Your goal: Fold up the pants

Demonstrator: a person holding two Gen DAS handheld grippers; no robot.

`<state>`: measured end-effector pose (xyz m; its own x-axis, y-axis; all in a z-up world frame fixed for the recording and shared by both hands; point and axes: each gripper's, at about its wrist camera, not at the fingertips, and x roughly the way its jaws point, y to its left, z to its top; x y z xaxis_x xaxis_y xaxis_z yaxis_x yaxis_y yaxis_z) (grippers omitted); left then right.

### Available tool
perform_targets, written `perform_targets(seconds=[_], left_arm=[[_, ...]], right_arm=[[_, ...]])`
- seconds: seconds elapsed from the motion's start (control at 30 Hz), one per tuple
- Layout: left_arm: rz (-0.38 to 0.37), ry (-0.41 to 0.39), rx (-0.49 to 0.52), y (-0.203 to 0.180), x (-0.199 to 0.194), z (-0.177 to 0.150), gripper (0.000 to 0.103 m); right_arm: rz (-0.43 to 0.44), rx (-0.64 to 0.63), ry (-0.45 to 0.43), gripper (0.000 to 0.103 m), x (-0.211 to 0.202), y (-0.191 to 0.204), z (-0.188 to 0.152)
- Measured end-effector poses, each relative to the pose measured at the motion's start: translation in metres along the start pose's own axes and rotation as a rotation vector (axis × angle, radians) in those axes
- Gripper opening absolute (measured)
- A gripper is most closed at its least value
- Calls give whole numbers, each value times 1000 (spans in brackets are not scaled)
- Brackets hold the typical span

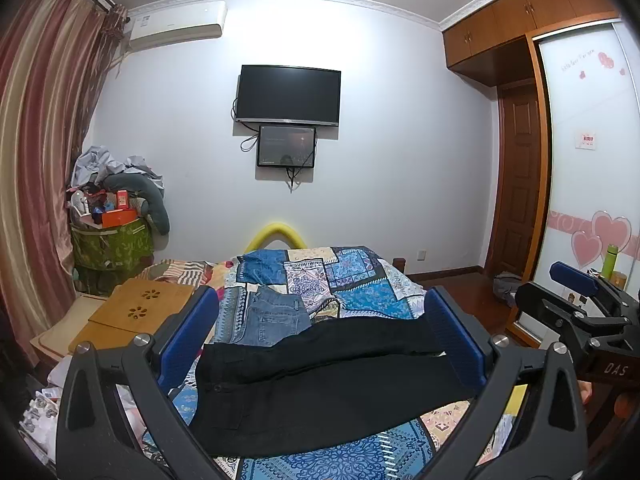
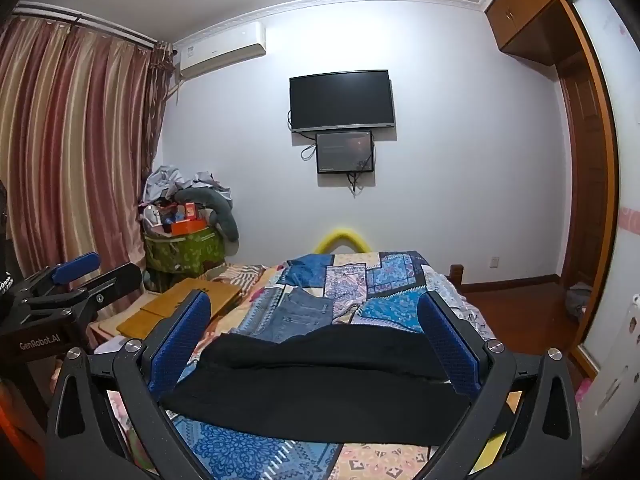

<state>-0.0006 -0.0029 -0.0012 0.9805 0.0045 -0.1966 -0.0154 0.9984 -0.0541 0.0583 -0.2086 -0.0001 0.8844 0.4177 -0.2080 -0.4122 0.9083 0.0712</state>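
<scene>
Across the bed (image 1: 360, 276), on its patchwork quilt (image 1: 352, 292), the black pants (image 1: 320, 380) lie flat and stretched sideways, waistband toward 9 o'clock and legs running off toward 3 o'clock. I hold my left gripper (image 1: 324, 340) over them with its blue pads spread wide apart, nothing between them but air; the pants sit below and beyond the fingers, apart from them as far as I can tell. My right gripper (image 2: 316, 344) is likewise wide apart and grips nothing, hovering above the leg end of the pants (image 2: 316, 384). From the left wrist view, the right gripper shows at 3 o'clock; from the right wrist view, the left one shows at 9 o'clock. Just beyond the pants, toward 12 o'clock, folded blue jeans (image 1: 276, 316) rest on the quilt. A wooden lap tray (image 1: 140, 312) lies at 10 o'clock beside the bed, and a television (image 1: 288, 96) hangs on the far wall at 12 o'clock.
</scene>
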Motion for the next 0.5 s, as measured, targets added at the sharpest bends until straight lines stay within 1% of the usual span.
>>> perform_targets(seconds=[0.5], left_arm=[[3,3,-6,0,3,2,103]], right_arm=[[0,2,2,103,0,3,-1]])
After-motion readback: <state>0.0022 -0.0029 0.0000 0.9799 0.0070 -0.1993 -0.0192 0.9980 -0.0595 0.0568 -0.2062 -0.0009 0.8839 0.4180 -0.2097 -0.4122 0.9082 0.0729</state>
